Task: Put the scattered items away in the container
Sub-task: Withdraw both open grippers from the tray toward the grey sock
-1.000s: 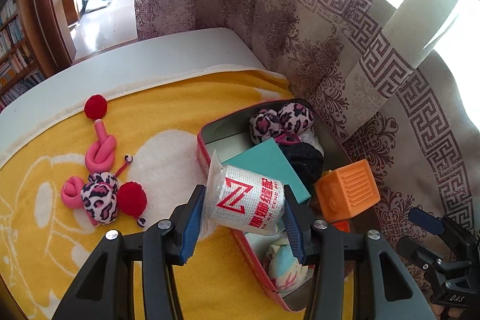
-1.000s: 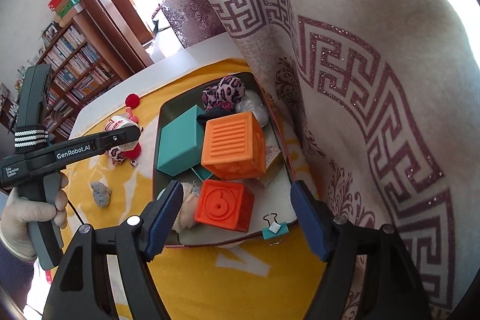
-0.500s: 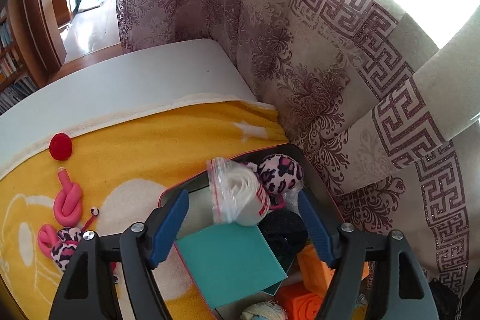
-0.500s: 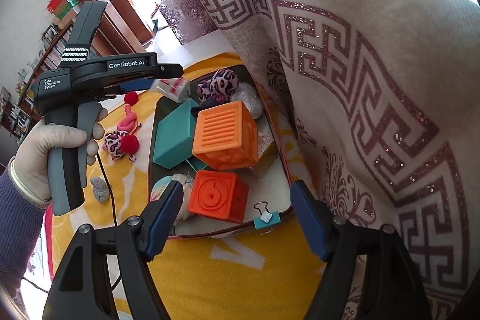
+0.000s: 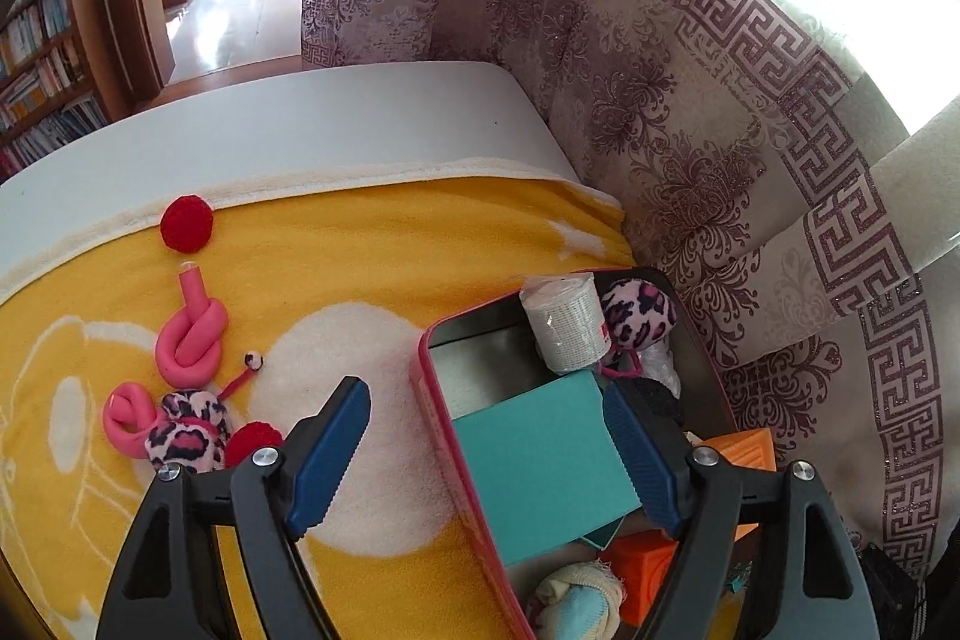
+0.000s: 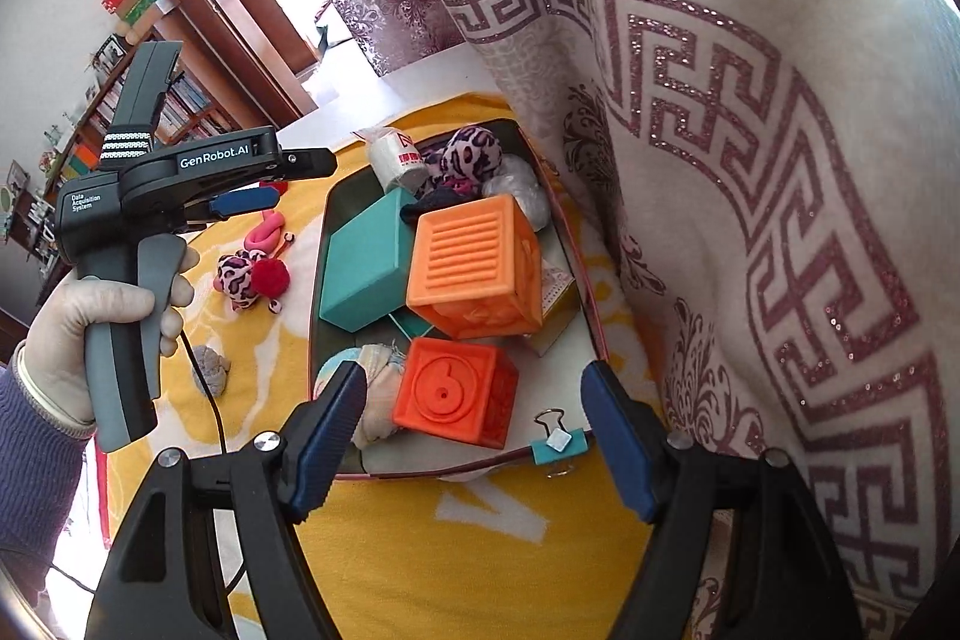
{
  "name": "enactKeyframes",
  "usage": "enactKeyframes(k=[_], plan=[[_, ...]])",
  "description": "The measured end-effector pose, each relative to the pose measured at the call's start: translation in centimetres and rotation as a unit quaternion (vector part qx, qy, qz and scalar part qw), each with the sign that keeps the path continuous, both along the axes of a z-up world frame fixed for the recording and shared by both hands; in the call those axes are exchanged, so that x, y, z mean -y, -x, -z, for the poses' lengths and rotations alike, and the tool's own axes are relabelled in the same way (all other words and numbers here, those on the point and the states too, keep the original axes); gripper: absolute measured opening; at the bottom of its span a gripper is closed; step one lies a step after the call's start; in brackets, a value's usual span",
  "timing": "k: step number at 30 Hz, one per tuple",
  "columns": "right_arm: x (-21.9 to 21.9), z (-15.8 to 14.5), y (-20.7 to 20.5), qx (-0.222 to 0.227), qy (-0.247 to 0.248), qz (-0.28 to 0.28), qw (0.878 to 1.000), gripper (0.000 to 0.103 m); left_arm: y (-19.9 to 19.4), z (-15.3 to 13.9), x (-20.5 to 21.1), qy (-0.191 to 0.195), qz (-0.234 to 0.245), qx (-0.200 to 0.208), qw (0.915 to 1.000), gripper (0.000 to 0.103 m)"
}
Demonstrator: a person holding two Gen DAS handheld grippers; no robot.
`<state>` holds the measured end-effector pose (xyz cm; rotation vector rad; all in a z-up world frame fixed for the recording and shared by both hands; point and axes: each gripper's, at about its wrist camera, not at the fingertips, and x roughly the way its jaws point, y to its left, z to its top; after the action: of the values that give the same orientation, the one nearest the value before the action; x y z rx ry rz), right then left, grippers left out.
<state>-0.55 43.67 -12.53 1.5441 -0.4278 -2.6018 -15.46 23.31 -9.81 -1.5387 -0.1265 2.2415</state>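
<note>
Yellow blanket bare beside red-rimmed tin; curtain against far rim

curtain crowds tray's far side.

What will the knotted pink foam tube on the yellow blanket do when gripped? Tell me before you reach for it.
The knotted pink tube looks like soft foam, so it would probably squash under the pads and weigh little. Bent into a loose knot, it is likely floppy: its free end may droop or swing. Lying flat on the yellow blanket, it seems unlikely to roll.
</note>
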Motion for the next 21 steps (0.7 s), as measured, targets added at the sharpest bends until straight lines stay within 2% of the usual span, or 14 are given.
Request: enactKeyframes(k=[11,18,21], plan=[[3.8,-0.3,0.8,-0.002,0.004,-0.041,0.999,0.078,-2.1,0.9,9.4,0.009,-0.08,0.024,0.9965,0.082],[7.5,-0.2,1.4,0.0,0.007,-0.069,0.998,0.078,-3.8,1.1,14.6,0.02,-0.109,0.027,0.9935,0.082],[9.2,-0.1,1.6,0.002,0.007,-0.08,0.997,0.078,-4.6,1.3,16.2,0.039,-0.113,0.021,0.9927,0.082]])
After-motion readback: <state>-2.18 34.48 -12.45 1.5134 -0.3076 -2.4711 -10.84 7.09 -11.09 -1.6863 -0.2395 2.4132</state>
